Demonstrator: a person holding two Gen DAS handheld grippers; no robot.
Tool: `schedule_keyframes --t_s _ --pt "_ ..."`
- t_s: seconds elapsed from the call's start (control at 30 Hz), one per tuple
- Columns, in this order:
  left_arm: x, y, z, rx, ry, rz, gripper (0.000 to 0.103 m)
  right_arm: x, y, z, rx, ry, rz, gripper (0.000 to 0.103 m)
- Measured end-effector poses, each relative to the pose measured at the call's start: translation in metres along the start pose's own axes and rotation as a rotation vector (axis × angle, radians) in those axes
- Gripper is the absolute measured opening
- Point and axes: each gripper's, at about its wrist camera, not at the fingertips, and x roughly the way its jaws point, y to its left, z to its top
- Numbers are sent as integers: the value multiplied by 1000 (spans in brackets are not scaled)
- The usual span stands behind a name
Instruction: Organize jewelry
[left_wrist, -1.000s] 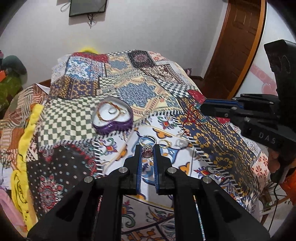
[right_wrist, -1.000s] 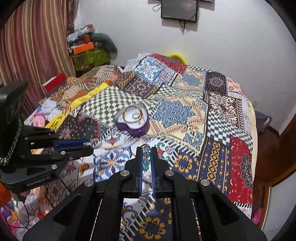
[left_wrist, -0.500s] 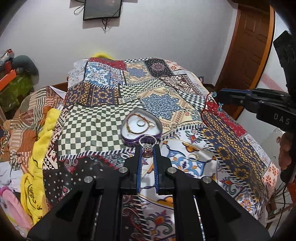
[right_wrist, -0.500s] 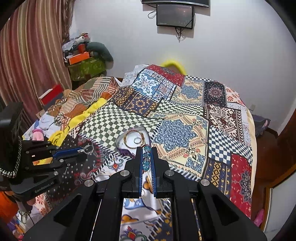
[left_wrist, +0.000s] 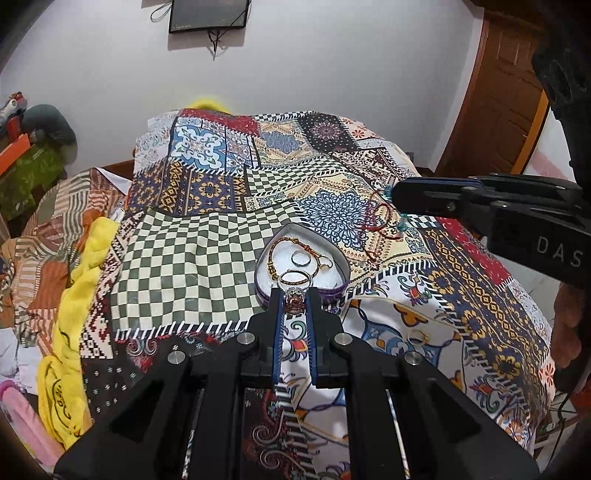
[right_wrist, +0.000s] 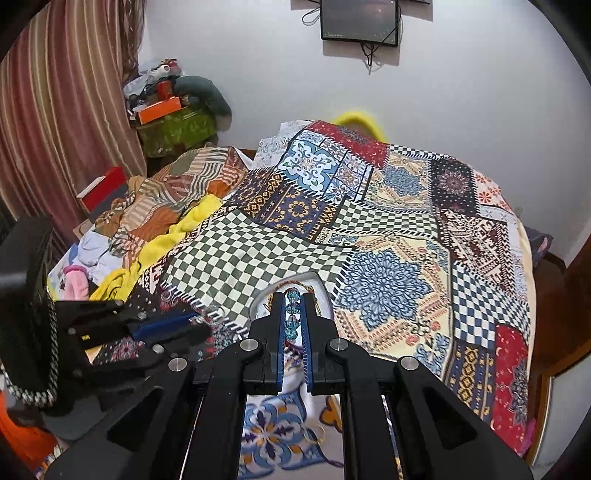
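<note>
My left gripper (left_wrist: 294, 295) is clamped on a ring (left_wrist: 294, 291), a silver band with a round reddish-brown studded head pinched between the blue pads, the band standing up just past the fingertips; it hangs just at the near edge of the heart-shaped box (left_wrist: 332, 291), the landmark I go by here; that box has a purple wall and a white lining, it sits on the patchwork bedspread (left_wrist: 207, 258), and inside it lie a beaded gold bracelet (left_wrist: 275, 254), a plain silver ring (left_wrist: 300, 257) near the middle and a thin gold hoop (left_wrist: 325, 262) toward its right side; my right gripper (right_wrist: 293, 314) is closed tight on a string of blue-green faceted beads (right_wrist: 291, 314), which run in a line between its pads from the tips back toward the hinge; seen from my right wrist, the box (right_wrist: 317, 284) lies directly beyond those fingertips, mostly hidden behind them, so I cannot tell whether the beads touch it; from my left wrist, the right gripper (left_wrist: 397, 194) comes in from the right, above and beyond the box, with a red cord (left_wrist: 380, 221) dangling from its tip over the bedspread to the right of the box; a small gold ring (left_wrist: 419, 338) lies loose on the cloth, nearer me and to the right of the box; left of the box, well apart, a yellow cloth (left_wrist: 85, 280) is bunched along the edge of the bedspread.
</note>
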Motion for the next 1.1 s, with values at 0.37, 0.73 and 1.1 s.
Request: schedule_keyframes --t_s 0.37,0.73,1.1 --pt "47 13 5 -40 42 -14 10 42 -12 6 53 70 29 7" --pt "74 22 5 -53 71 -18 10 81 -24 -5 94 168 70 7" --pt "88 21 10 -48 82 -9 10 107 -34 -13 144 245 127 7"
